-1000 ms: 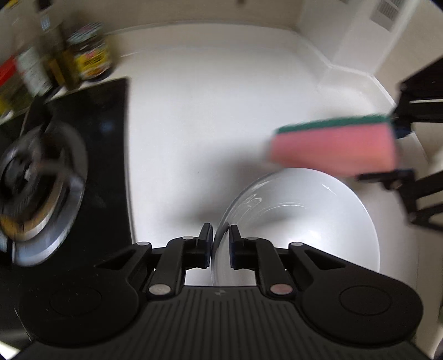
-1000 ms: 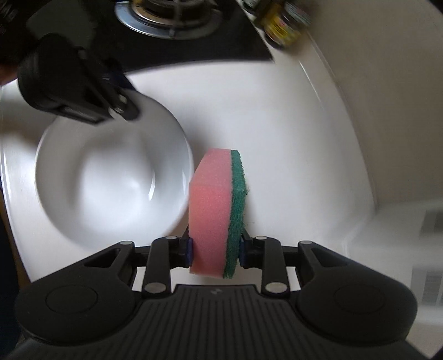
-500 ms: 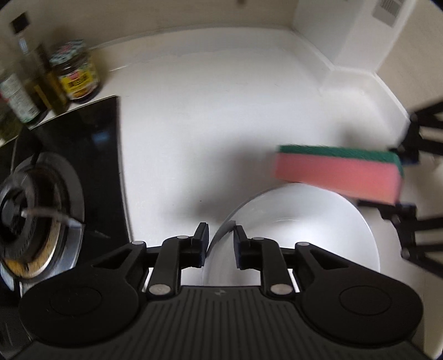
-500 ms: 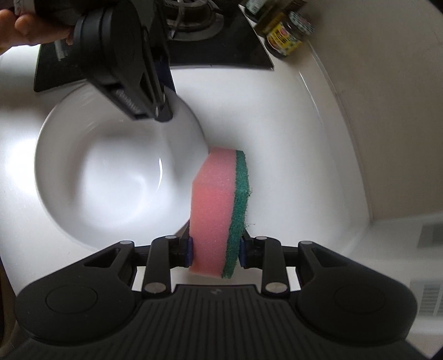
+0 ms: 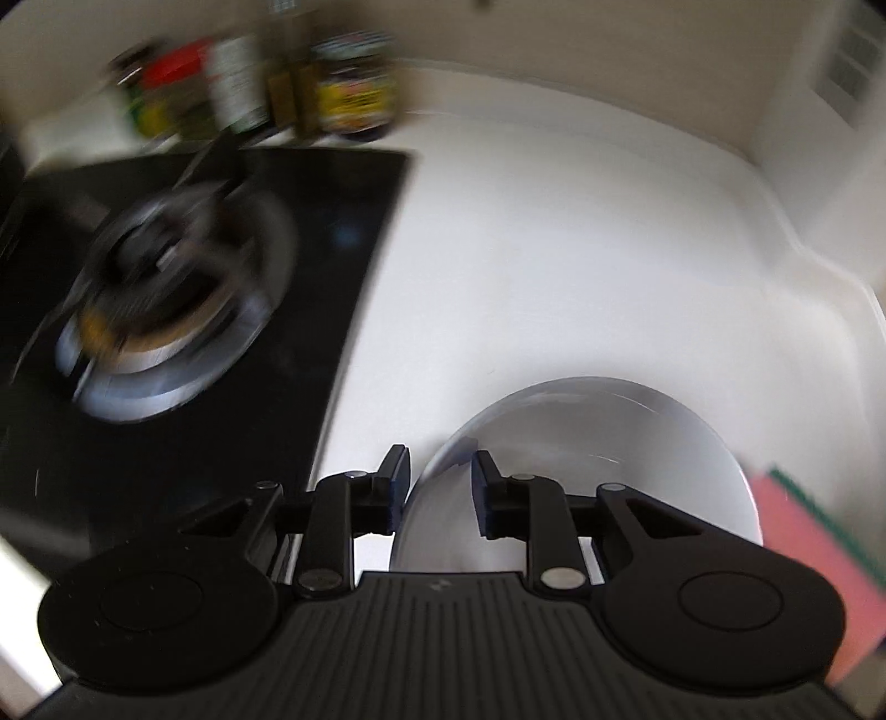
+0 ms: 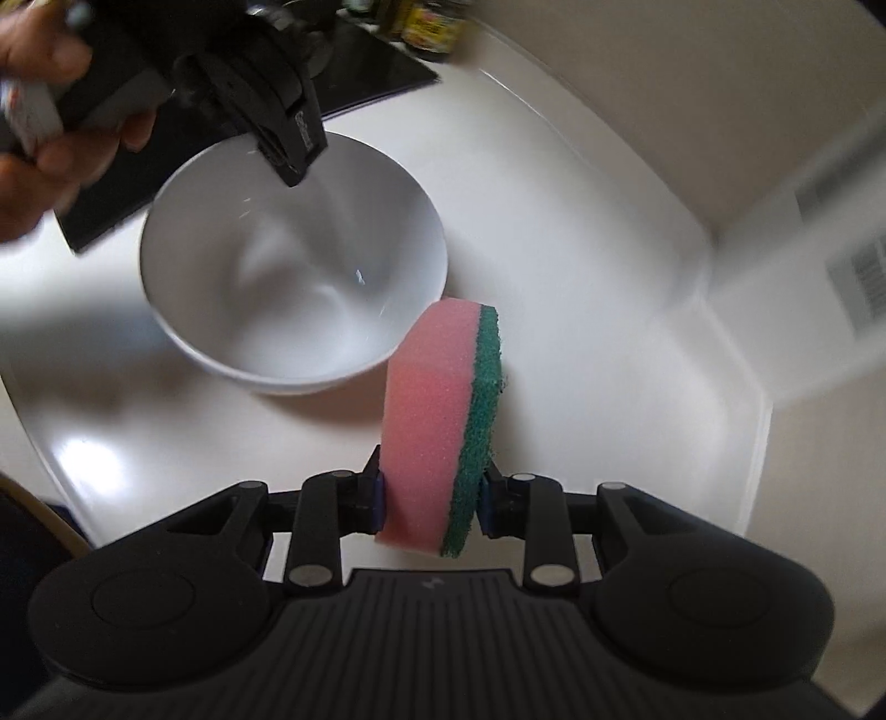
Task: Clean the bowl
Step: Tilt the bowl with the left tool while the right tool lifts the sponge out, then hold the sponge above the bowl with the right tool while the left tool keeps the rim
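On the counter (image 6: 581, 232): one bowl (image 6: 293, 260), one sponge (image 6: 443, 426).

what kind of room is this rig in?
Most likely a home kitchen: a gas burner set in a black glass hob, blurred sauce jars and bottles behind it, and a white countertop beside it.

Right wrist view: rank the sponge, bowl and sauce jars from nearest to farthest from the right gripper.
1. Sponge: clamped between the right gripper fingers.
2. Bowl: on the counter, ahead and to the left.
3. Sauce jars: at the far back by the wall, beyond the stove.
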